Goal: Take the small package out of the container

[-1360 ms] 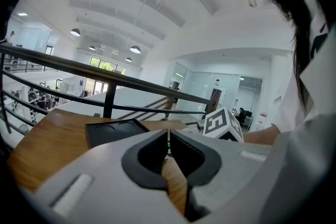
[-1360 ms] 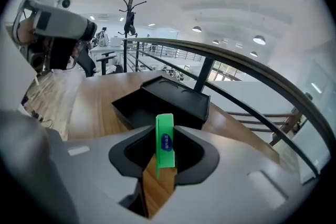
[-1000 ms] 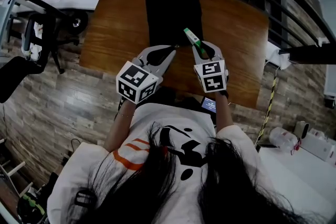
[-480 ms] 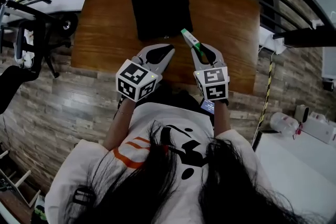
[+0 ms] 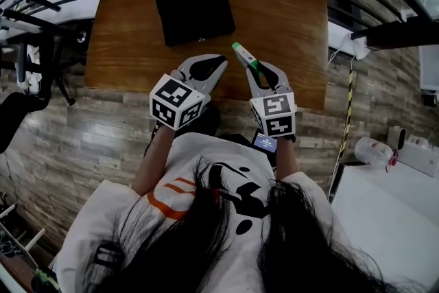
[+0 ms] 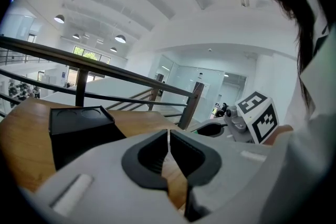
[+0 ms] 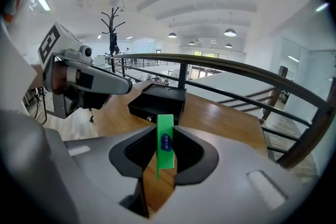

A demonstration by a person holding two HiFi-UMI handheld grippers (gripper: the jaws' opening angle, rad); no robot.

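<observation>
Clamping right tool (image 7: 166, 131) on green small package (image 7: 165, 161), blue oval label (image 7: 166, 142) illegible, left tool (image 6: 168, 136) closed, empty

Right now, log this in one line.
right gripper: shut on package | left gripper: shut, empty | box: on table, package out

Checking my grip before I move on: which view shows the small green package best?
The right gripper view: the small package stands upright, clamped in the right gripper, large and face-on. The head view shows only a thin green strip past that gripper's tip. The left gripper view doesn't show it clearly.
</observation>
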